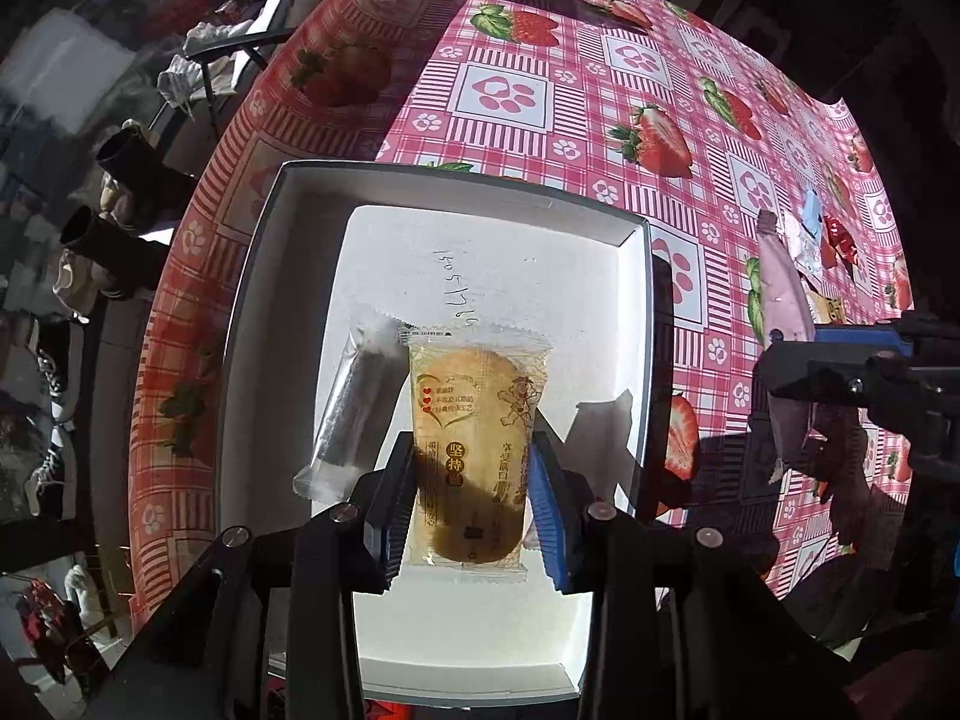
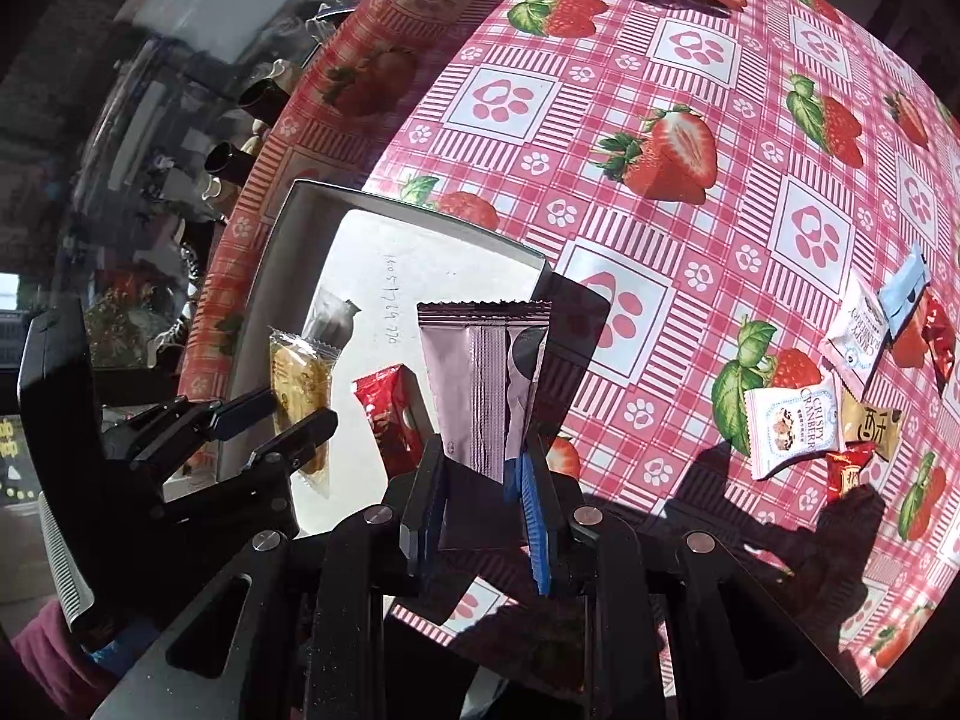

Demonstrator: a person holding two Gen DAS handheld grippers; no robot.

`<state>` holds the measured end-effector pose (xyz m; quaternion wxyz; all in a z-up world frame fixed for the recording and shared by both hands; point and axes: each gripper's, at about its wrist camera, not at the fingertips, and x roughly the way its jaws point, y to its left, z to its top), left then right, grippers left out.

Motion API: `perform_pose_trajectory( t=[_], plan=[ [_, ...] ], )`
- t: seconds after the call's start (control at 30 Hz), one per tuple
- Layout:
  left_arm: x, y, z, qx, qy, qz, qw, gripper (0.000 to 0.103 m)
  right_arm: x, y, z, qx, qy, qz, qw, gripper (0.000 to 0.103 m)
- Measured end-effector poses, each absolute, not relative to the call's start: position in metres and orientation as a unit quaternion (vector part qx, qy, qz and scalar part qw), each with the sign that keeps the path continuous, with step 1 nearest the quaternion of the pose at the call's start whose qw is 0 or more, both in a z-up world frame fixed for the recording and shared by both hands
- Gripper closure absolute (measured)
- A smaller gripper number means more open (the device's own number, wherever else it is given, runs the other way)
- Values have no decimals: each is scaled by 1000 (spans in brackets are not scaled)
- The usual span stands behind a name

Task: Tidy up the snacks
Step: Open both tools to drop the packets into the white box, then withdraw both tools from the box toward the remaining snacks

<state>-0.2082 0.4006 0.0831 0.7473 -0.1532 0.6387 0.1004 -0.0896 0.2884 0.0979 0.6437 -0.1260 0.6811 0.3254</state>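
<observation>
Snacks Over The Box

Left claw (image 1: 474, 510) pinched a yellow biscuit packet (image 1: 471, 450) above the white box (image 1: 258, 276). Right claw (image 2: 486, 504) pinched a mauve wafer packet (image 2: 480, 378) near the box's edge; other snacks (image 2: 792, 426) lay on the worktop (image 2: 660, 60).

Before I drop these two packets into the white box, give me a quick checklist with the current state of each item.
1. Left gripper shut on the yellow cookie packet: ok.
2. Right gripper shut on the pink wrapper: ok.
3. Yellow cookie packet above the white box: ok.
4. Pink wrapper fully over the box rather than its rim: cannot tell.
5. Free floor space in the box beside the clear packet and the red candy: ok.
6. Snacks left on the tablecloth, such as the cranberry packet: not ok.
</observation>
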Motion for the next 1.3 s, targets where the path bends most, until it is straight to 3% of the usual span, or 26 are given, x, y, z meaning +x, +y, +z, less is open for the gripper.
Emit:
perform_pose_trajectory(
  t=[0.8,0.87,0.93,1.03,1.07,1.13,1.17,1.27,1.3],
  plan=[
    [-234,421,52,-166,670,120,714,63,-111,367,59,-192,699,356,590,78],
    [-234,419,52,-163,672,120,713,54,-112,369,57,-195,700,356,588,78],
    [-235,418,53,-157,671,127,713,31,-113,369,55,-199,703,353,584,78],
    [-234,417,55,-153,670,132,714,24,-112,367,52,-198,708,350,580,77],
    [-234,417,55,-152,673,132,712,24,-112,367,52,-198,709,349,579,74],
    [-233,416,54,-150,679,134,706,23,-112,366,54,-196,708,350,581,35],
    [-233,416,53,-150,680,138,704,23,-112,365,56,-196,704,351,586,30],
    [-234,417,53,-146,685,149,698,23,-111,363,61,-197,700,353,589,30],
    [-235,418,54,-149,685,150,697,23,-110,360,62,-201,698,349,592,25]
  ],
)
